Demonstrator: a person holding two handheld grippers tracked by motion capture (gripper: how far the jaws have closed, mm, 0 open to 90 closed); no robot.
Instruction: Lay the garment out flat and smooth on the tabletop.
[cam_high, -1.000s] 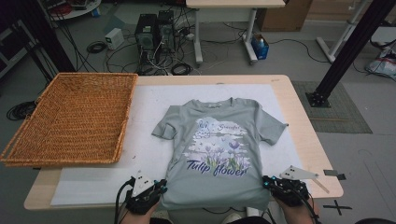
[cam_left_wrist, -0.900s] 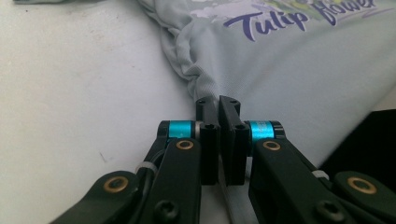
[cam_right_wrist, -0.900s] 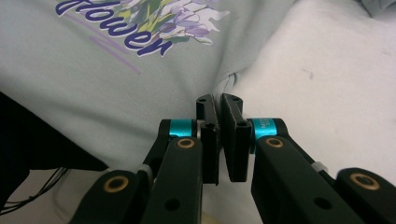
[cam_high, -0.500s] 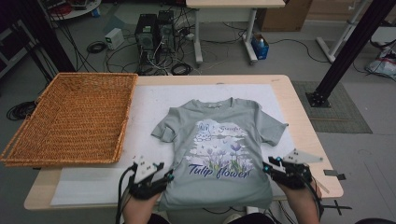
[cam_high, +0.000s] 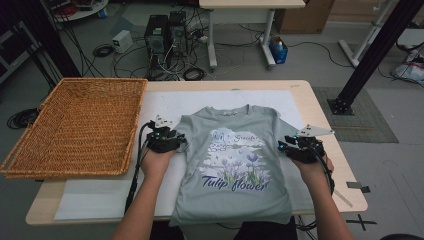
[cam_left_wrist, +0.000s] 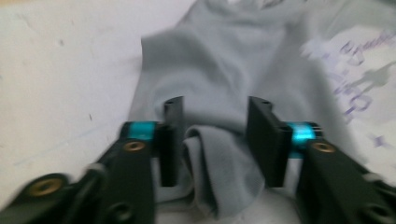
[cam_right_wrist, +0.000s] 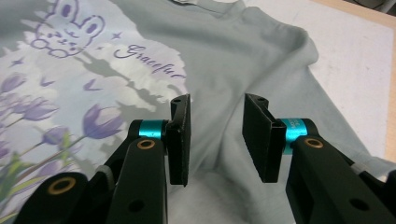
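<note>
Grey T-shirt (cam_high: 235, 165) with a purple tulip print lies flat on the white sheet (cam_high: 100, 205) covering the table (cam_high: 320, 100), front up, hem toward the person. Left gripper (cam_high: 172, 142) sits at the shirt's left sleeve; jaws apart, just been closing, a fold of sleeve cloth (cam_left_wrist: 219, 177) bunched between them, not pinched. Right gripper (cam_high: 292, 147) sits at the right sleeve; jaws apart over grey cloth, pads clear of it. Wicker basket (cam_high: 80, 125) stands well left of the left gripper.
</note>
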